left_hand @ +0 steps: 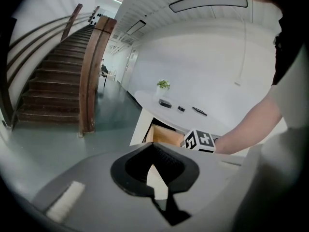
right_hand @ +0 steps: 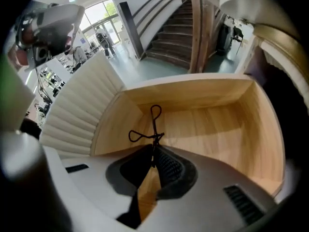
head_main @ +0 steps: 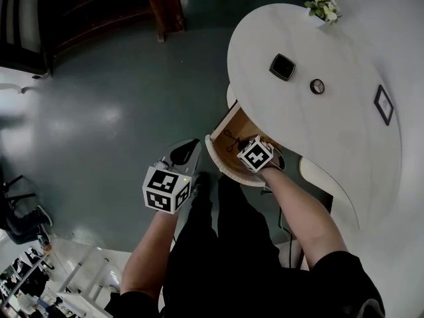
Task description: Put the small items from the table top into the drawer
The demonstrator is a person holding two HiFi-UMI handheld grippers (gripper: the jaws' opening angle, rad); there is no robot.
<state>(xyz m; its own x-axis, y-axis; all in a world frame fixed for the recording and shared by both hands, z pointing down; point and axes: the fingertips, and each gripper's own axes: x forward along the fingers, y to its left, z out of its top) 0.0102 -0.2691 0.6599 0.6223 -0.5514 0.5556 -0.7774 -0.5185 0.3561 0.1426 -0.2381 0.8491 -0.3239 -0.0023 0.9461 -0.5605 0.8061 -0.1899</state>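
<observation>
Cord: black looped cord (right_hand: 155, 129) sticks out straight ahead of the right gripper (right_hand: 153, 151), inside the open drawer (right_hand: 217, 124). Its long axis runs in line with the jaws, toward the back wall.
Right jaws: closed, pinching the cord's lower end.
Floor contact: cannot tell.
Nearer arm: right, already in the drawer. Judged next move is only to open.
Left gripper (left_hand: 152, 151): jaws together, empty, well short of the table (head_main: 344, 144).
Count on top: one black square item (head_main: 282, 67), one round item (head_main: 317, 86), one flat frame (head_main: 383, 105), one plant (head_main: 323, 6).
</observation>
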